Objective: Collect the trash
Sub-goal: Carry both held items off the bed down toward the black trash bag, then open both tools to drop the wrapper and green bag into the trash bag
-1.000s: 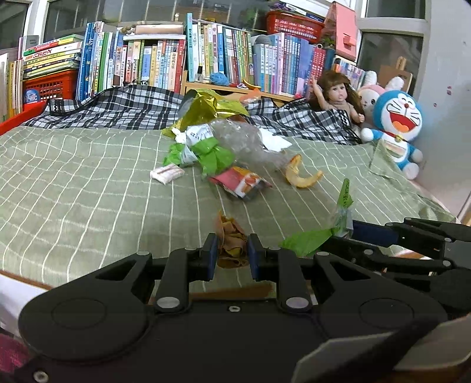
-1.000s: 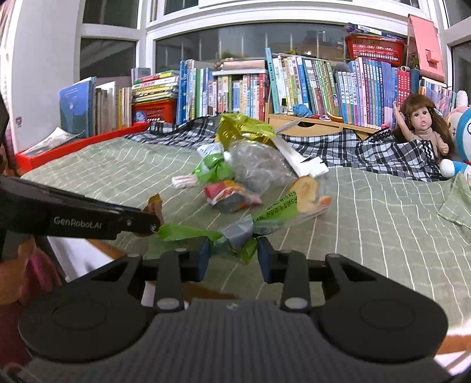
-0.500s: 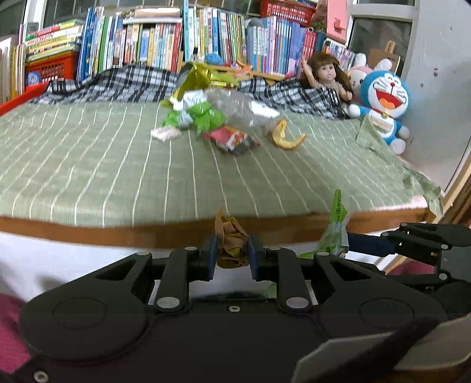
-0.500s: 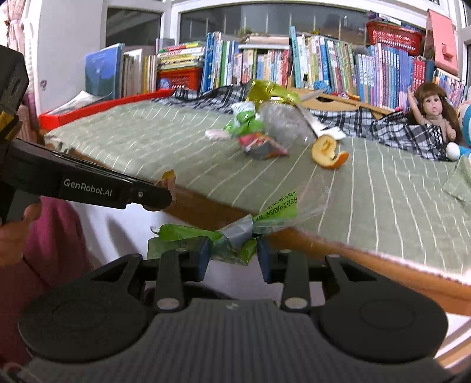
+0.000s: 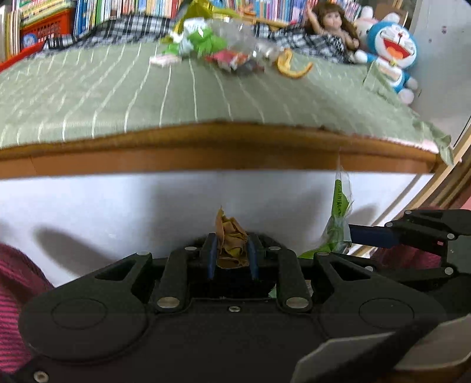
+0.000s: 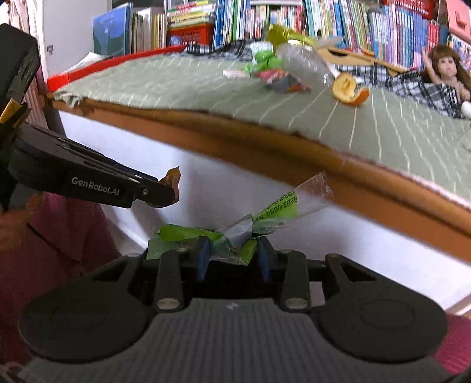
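Note:
My left gripper [image 5: 231, 250] is shut on a crumpled brown-yellow scrap [image 5: 231, 238], held in front of the bed's white side panel. The scrap [image 6: 172, 184] also shows in the right wrist view at the tip of the left gripper [image 6: 160, 194]. My right gripper [image 6: 232, 250] is shut on a green and clear plastic wrapper [image 6: 265, 212], which also appears in the left wrist view [image 5: 338, 218] beside the right gripper's fingers [image 5: 374, 235]. More trash lies on the green bed cover: a wrapper pile [image 5: 212, 41], a red packet [image 5: 232, 60] and an orange peel [image 5: 290, 66].
The bed's wooden edge [image 5: 223, 147] runs above both grippers, with the green striped cover [image 5: 117, 97] on top. A doll [image 5: 329, 26] and a blue plush toy [image 5: 391, 56] sit at the far right. Books [image 6: 265, 23] line the back. A pink sleeve [image 5: 17, 280] is at left.
Both grippers have sunk below the bed's edge and drawn back from it, each still holding its piece of trash. The bed top now sits high in both views.

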